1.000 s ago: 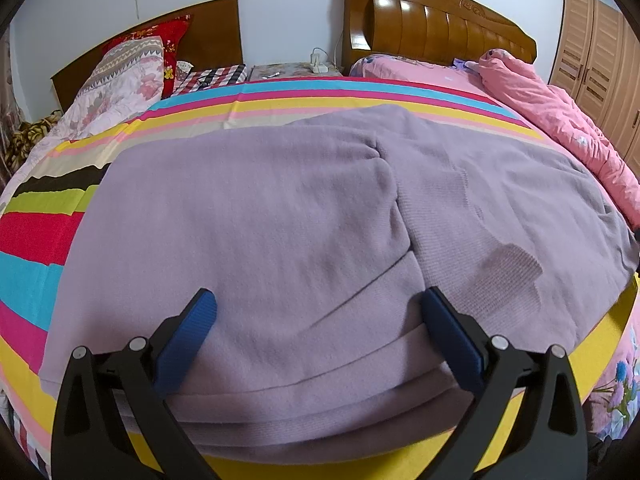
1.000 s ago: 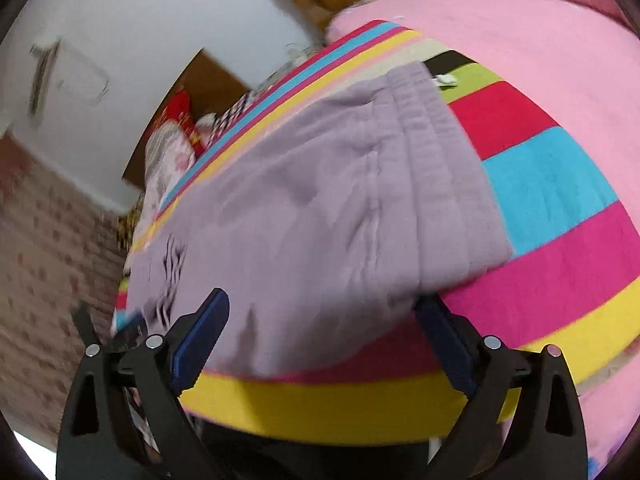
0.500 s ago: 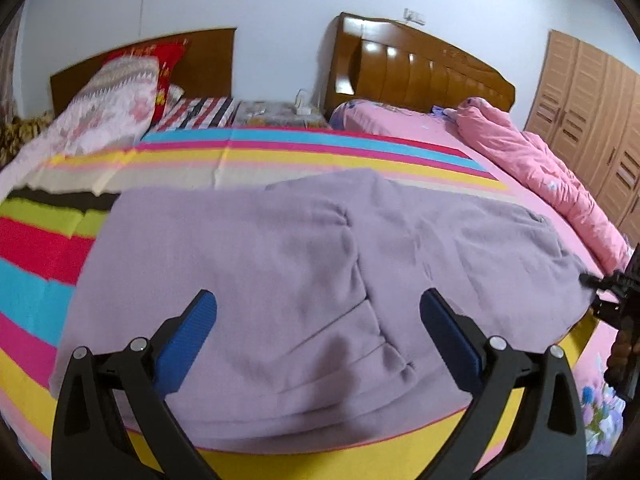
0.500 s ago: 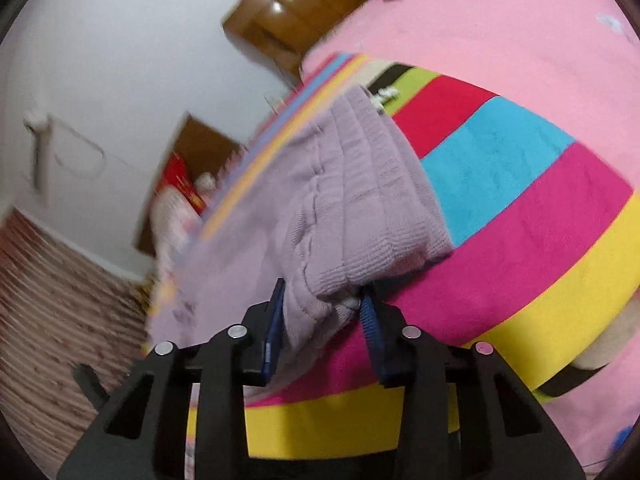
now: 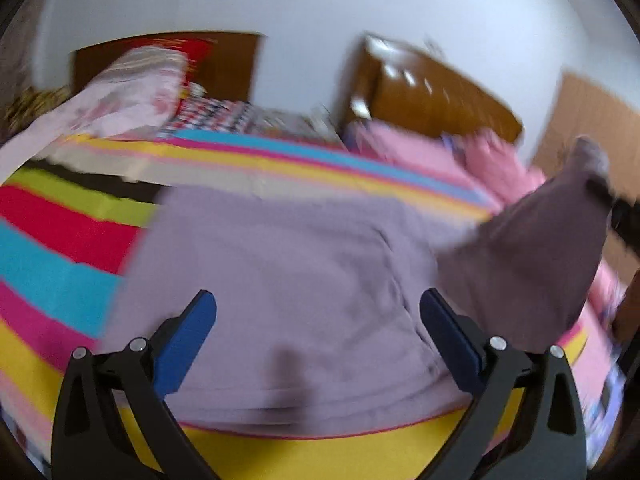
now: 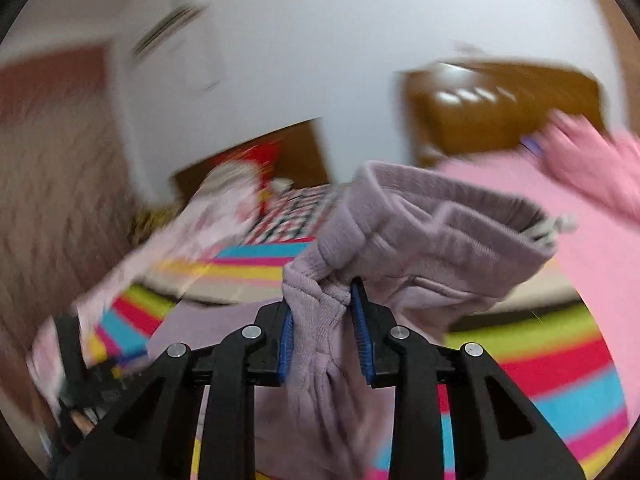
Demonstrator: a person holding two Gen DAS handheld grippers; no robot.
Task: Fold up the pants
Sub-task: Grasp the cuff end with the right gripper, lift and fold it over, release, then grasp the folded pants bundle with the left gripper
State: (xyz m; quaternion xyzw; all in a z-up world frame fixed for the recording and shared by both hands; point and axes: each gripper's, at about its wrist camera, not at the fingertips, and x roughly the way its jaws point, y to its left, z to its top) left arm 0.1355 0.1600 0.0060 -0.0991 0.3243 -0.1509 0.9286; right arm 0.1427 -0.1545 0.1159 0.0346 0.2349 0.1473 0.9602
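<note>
I see through 2 cameras, 1 on each gripper. My left one looks down across the striped bed (image 5: 60,264) toward the brown headboard (image 5: 432,100), close above the purple pants (image 5: 280,272). My right one sits very close behind bunched pants (image 6: 320,320), facing the same wall. Both show the pants, bed and headboard (image 6: 500,108).

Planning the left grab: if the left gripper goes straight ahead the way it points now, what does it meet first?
Most likely the flat part of the purple pants on the striped blanket; the left gripper stands open above it. Blur makes depth uncertain.
</note>
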